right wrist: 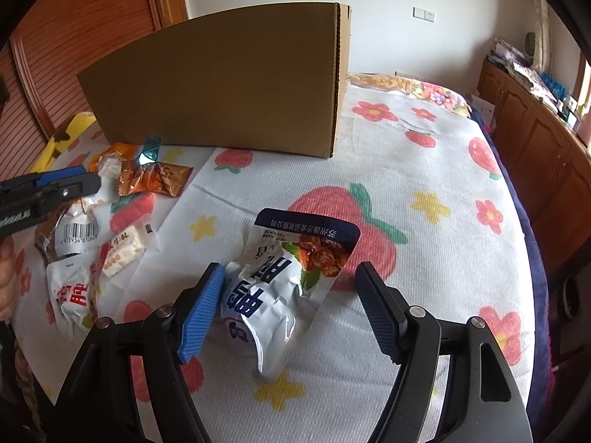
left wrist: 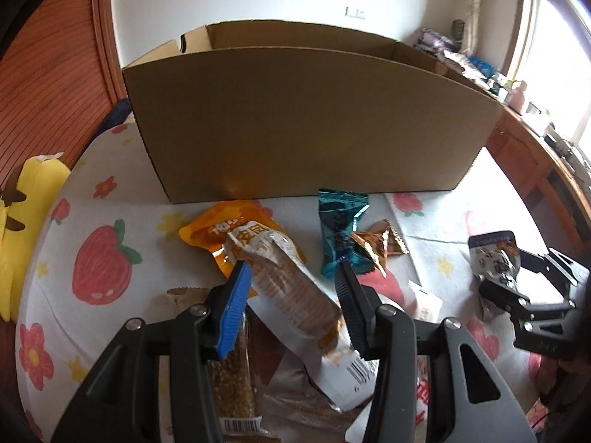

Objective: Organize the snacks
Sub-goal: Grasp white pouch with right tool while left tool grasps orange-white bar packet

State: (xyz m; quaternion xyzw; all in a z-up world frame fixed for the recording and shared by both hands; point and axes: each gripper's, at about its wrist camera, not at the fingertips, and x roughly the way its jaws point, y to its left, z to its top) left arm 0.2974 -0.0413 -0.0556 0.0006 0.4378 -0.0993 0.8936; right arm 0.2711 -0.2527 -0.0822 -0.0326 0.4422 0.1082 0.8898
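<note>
On a bed covered by a flowered sheet (right wrist: 424, 155), an open cardboard box (left wrist: 306, 118) stands at twelve o'clock in the left wrist view, its near wall upright and its top open. The left gripper (left wrist: 293, 277) has its jaws spread apart on either side of a long silver and orange snack packet (left wrist: 291, 288), which lies slanted from eleven o'clock down to five o'clock on top of a pile; whether the fingers touch the packet I cannot tell. Under that packet, at eleven o'clock, an orange pouch (left wrist: 210, 229) sticks out, and at seven o'clock a clear-wrapped grain bar (left wrist: 232, 380) lies with its barcode end nearest the camera. Just beside the right-hand finger, at one o'clock, a teal wrapper (left wrist: 340, 221) lies near the foot of the box, with a small copper-coloured wrapper (left wrist: 380, 243) touching its right side. At nine o'clock a yellow plush toy (left wrist: 22, 229) lies at the edge of the sheet. In the right wrist view the right gripper (right wrist: 290, 288) is also spread apart, with a crumpled white and blue packet (right wrist: 280, 295) between its fingers, resting against the blue left-hand pad and clear of the black right-hand finger. The box sits at eleven o'clock there, and the pile of snacks lies at nine o'clock beside the left gripper.
</note>
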